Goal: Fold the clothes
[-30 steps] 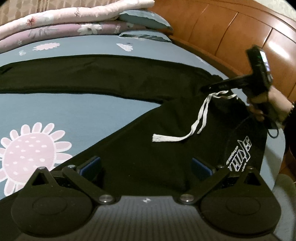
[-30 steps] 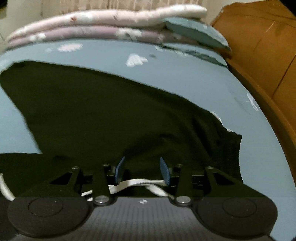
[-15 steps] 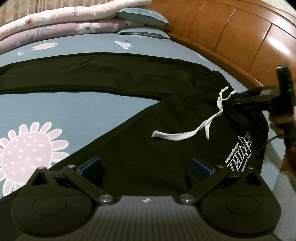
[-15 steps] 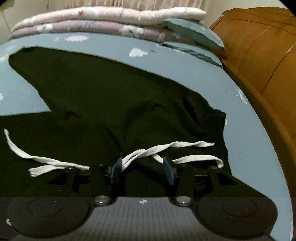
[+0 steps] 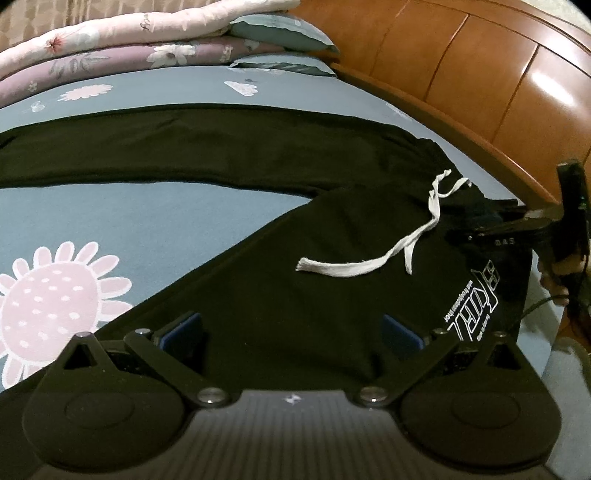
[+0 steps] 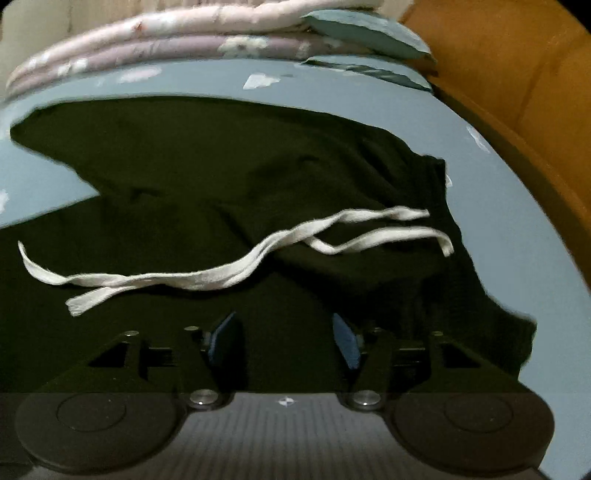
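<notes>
Black trousers lie spread on the bed, which has a blue sheet printed with pink flowers. One leg runs across the bed toward 9 o'clock; the other angles down toward 7 o'clock, under the left gripper. The waistband sits at 3 o'clock, near the wooden headboard.

A white drawstring lies loose on the black fabric, both ends free.

Left gripper: jaws wide apart, poised over the fabric of the near leg; whether the blue pads touch it cannot be told.

Right gripper: jaws have just been opening and stand partly apart. Black cloth lies below the gap, but the pads press on nothing. The drawstring lies clear of them at 12 o'clock.

Folded quilts and pillows are stacked at 12 o'clock.
</notes>
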{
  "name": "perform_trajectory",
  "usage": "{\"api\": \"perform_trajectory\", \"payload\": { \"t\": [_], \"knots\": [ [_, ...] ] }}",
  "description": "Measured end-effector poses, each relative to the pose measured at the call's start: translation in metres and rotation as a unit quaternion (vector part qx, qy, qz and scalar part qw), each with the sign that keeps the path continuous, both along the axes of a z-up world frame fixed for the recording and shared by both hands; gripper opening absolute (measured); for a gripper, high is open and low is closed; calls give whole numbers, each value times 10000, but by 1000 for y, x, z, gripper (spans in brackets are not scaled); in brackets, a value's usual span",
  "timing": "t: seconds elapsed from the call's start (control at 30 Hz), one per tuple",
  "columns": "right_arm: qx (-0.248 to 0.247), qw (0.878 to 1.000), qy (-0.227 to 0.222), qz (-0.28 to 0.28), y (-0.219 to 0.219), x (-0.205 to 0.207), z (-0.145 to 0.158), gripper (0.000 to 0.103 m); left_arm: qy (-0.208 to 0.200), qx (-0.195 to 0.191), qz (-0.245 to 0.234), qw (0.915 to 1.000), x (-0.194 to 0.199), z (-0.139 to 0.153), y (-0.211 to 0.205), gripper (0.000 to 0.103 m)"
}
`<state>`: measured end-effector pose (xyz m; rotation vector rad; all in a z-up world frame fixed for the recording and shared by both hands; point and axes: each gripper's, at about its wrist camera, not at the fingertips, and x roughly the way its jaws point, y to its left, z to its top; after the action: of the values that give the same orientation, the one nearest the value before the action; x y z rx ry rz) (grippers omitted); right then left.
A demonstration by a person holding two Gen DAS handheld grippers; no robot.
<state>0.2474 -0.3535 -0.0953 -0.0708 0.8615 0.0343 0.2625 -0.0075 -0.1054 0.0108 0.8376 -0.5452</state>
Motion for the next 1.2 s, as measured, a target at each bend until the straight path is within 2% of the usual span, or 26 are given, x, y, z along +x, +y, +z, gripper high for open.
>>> {"api": "perform_trajectory", "payload": {
  "t": [0.1, 0.2, 0.3, 0.47, 0.57, 0.63, 0.67, 0.77, 0.9, 1.03, 1.1, 1.2],
  "knots": [
    [98, 9999, 1, -47, -2, -24, -3, 77, -1, 14, -20, 10000, -1, 0, 0, 102],
    [-9, 9999, 20, -144, 5, -41, 4, 78, 9, -10, -28, 10000, 0, 0, -1, 102],
    [199, 9991, -362, -111, 17, -58, 14, 78, -29, -7, -87, 10000, -4, 1, -3, 102],
    [95, 9982, -593, 3, 39, -65, 10, 81, -28, 14, -326, 9995, -15, -3, -8, 102],
    [181, 9990, -371, -184, 40, -65, -3, 82, -11, 218, -495, 9985, -22, -10, -18, 102],
    [347, 9982, -360, -336, 35, -71, -11, 92, -49, 378, -557, 9977, -27, -14, -23, 102],
    [334, 9981, -395, -319, 35, -75, -14, 103, -111, 464, -588, 9971, -29, -16, -25, 102],
    [223, 9982, -524, -206, 40, -88, -23, 103, -247, 566, -645, 9960, -33, -20, -28, 102],
    [438, 9962, -676, -319, 35, -93, -25, 103, -401, 509, -673, 9956, -36, -24, -25, 102],
    [378, 9968, -679, -209, 37, -100, -24, 103, -441, 444, -572, 9964, -40, -25, -22, 102],
    [490, 9960, -734, -154, 35, -107, -22, 103, -488, 502, -536, 9961, -43, -25, -23, 102],
    [1109, 9888, -978, -205, 21, -118, -20, 103, -662, 830, -591, 9926, -54, -27, -27, 102]
  ]
}}
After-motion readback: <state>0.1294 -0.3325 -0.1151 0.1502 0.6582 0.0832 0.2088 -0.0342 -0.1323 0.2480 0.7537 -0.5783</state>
